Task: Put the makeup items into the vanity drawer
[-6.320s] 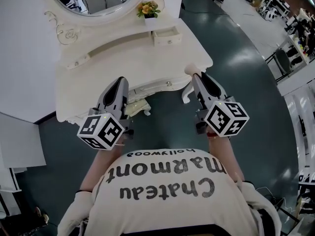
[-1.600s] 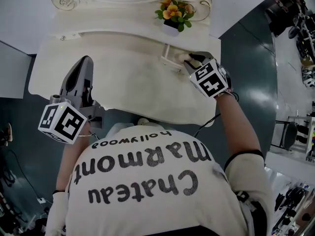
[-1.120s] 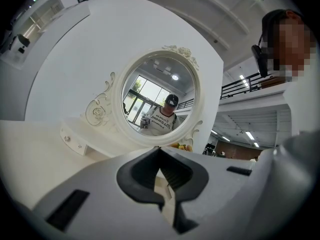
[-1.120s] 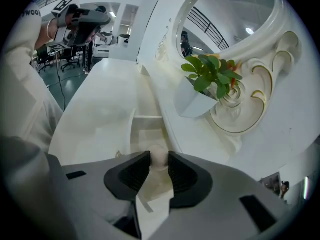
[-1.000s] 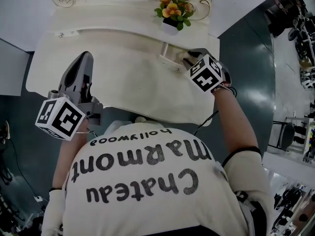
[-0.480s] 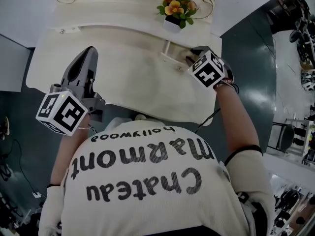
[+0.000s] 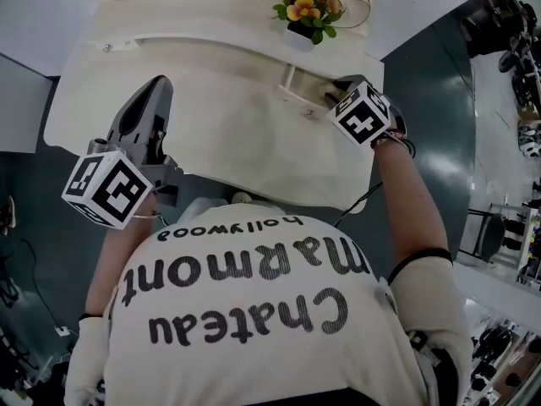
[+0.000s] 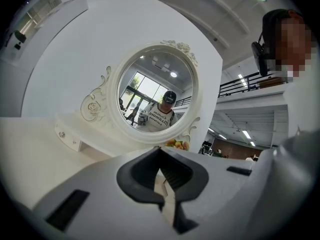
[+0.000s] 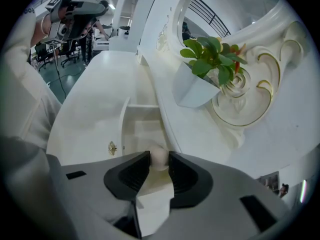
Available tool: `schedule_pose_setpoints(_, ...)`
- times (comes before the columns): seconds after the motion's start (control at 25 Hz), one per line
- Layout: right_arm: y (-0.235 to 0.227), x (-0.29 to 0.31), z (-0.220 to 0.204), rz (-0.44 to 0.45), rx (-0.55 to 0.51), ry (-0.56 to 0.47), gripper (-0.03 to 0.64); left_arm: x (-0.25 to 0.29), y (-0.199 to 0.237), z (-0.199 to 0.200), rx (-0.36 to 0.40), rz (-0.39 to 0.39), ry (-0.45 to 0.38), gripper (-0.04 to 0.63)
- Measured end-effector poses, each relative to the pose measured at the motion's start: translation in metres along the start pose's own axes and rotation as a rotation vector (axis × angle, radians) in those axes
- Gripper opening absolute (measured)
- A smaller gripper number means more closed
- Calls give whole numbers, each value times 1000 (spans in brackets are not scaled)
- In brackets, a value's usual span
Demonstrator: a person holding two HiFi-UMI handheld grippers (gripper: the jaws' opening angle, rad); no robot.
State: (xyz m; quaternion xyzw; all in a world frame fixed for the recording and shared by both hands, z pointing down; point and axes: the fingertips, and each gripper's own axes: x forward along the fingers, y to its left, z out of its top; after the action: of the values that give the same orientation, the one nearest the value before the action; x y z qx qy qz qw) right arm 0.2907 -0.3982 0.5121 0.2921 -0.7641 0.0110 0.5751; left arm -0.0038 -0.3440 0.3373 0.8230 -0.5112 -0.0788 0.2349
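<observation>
Since the earliest picture the right tool has left the near edge of the vanity. It has gone out to the small open drawer at the far right of the worktop. Over the last half second neither tool has shifted noticeably.

The right tool points steeply down over the drawer. It is clamped on a pale round makeup item, which sits right at the tips with a pad touching it on either side. The item hangs over the near part of the drawer's open compartment and has not been let go. Whether it touches the drawer floor cannot be told. The drawer is pulled out toward the left as the right gripper view shows it, and a small metal knob sits on its front panel.

Just beyond the drawer, against the mirror frame, stands a white pot of orange flowers and green leaves.

The left tool hovers over the near left part of the worktop, roughly level. Its jaws are together with nothing between them. It faces the round mirror, well apart from the drawer and the right tool.
</observation>
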Motion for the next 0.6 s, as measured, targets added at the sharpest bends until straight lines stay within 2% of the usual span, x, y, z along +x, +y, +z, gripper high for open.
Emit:
schedule_pose_setpoints(0.32, 0, 5, -1, 18, 14, 21, 135, 1, 4, -4, -10, -4, -3, 8)
schedule_pose_setpoints(0.6, 1, 9, 2, 54, 80, 14, 135, -6, 9, -1, -8, -5, -9, 8)
